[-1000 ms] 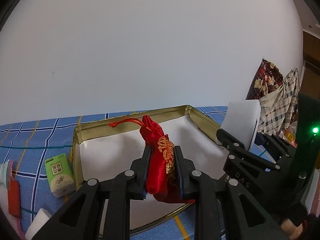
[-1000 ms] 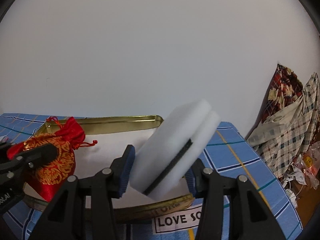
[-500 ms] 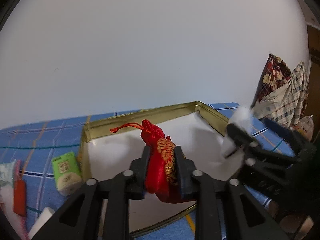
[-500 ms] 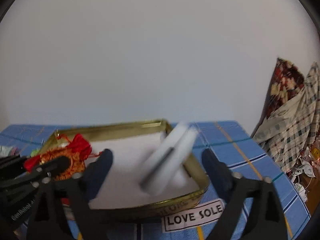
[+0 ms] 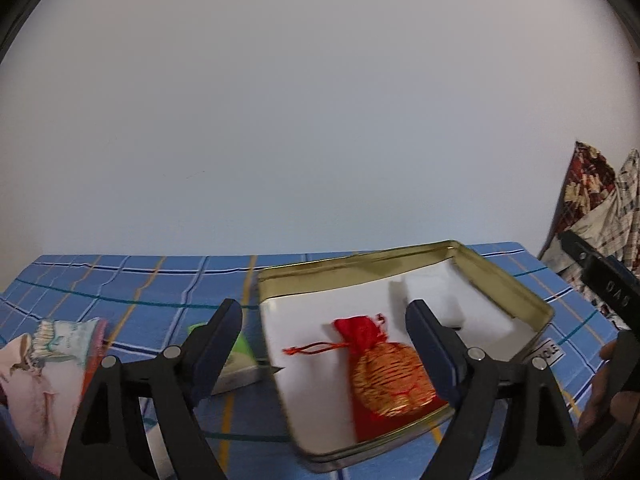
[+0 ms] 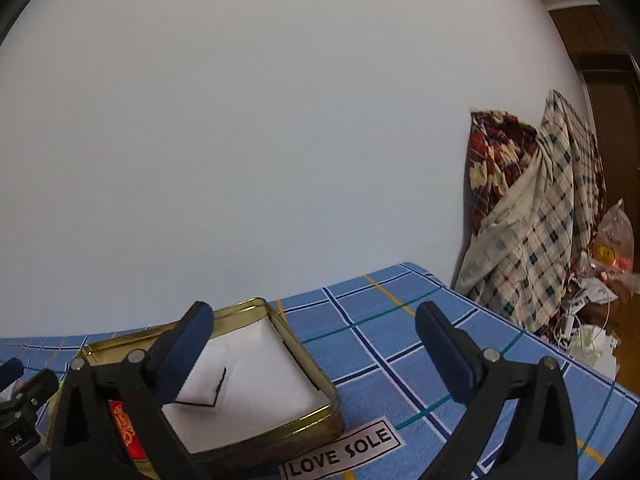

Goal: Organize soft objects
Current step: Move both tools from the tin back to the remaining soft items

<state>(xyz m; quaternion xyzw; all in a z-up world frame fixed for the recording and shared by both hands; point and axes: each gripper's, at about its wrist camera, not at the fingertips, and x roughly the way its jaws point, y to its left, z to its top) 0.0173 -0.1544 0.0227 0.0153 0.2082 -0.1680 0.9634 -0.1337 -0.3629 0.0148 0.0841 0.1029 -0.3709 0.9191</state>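
Observation:
A red and gold drawstring pouch [image 5: 388, 372] lies loose on the white floor of the gold tin [image 5: 352, 270]. My left gripper [image 5: 324, 320] hovers just over it. Its jaws are opening wide and the pads stand clear of the pouch. A white sponge [image 5: 434, 300] with a dark edge rests in the tin's far right corner. In the right wrist view the sponge [image 6: 208, 384] lies flat in the tin [image 6: 312, 364]. My right gripper [image 6: 314, 312] is above the tin's right rim, its jaws opening with nothing between them. Its left finger hides most of the pouch [image 6: 124, 428].
A blue checked cloth [image 6: 400, 340] with a "LOVE SOLE" label [image 6: 340, 452] covers the table. A green tissue pack [image 5: 240, 360] and a pink and white cloth item [image 5: 48, 360] lie left of the tin. Plaid fabrics [image 6: 532, 240] hang beyond the right edge.
Both grippers have opened. The pouch dropped from the left jaws and the sponge from the right, both into the tin. Both grippers have drawn back and up a little.

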